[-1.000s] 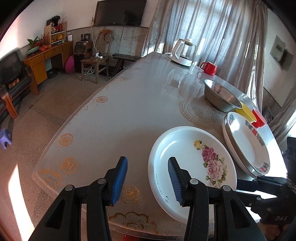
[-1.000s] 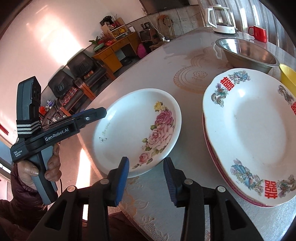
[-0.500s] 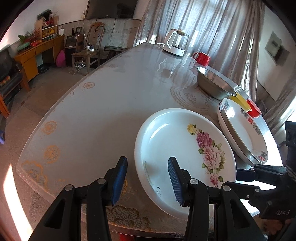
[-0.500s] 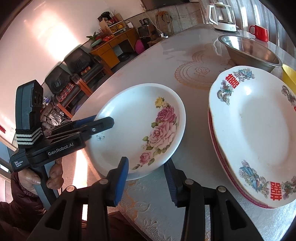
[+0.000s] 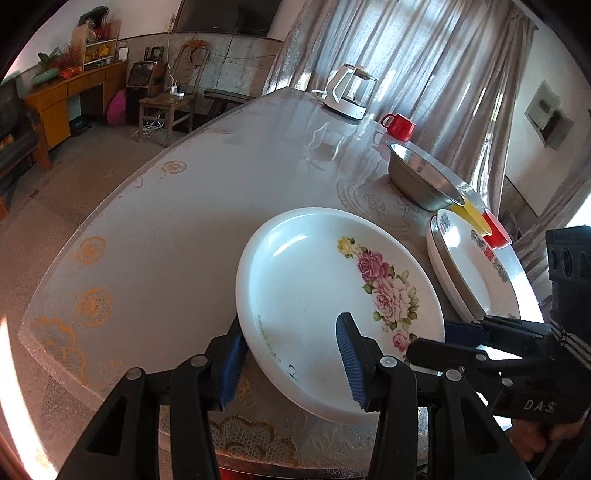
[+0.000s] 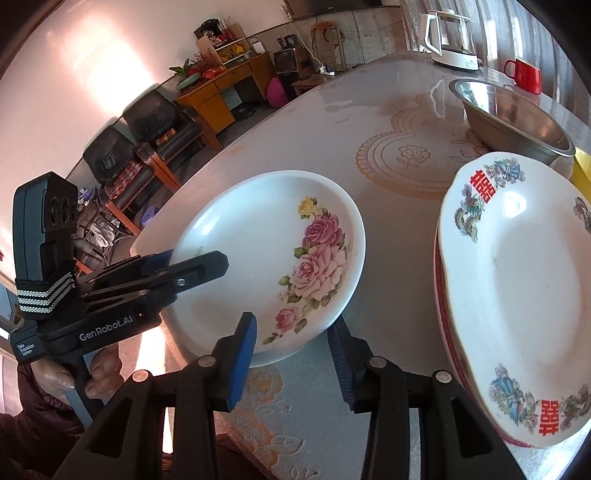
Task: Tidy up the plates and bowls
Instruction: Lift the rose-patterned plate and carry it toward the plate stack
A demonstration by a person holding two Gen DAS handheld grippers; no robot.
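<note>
Left wrist view looks down two black fingers tipped with ribbed blue pads: the left gripper [image 5: 291,363] stands spread, straddling the near rim of the rose plate [image 5: 332,295], one pad outside the rim and one over the glossy white well, neither visibly pressing on it. That plate is round, shallow and glazed, printed with pink roses and a small yellow bloom, and it lies flat on the table [image 5: 192,229] near the front edge. The table top is smooth and reflective, a clear sheet over a cloth with orange lace-like medallions.

From the right wrist view, the right gripper [image 6: 291,356] is likewise spread, its ribbed pads either side of the plate's rim on the opposite side, with no clear pinch. Just to the right sits a stack of plates [image 6: 517,295], oval-looking white china with red characters and blue-green motifs, the lower one edged in red. Beyond the stack stands a steel bowl [image 6: 517,122], dull brushed metal with a flared rim, and part of a yellow bowl [image 6: 581,168] shows beside it. Farther back are a red mug [image 6: 524,75] and a white-based glass kettle [image 6: 452,35].
</note>
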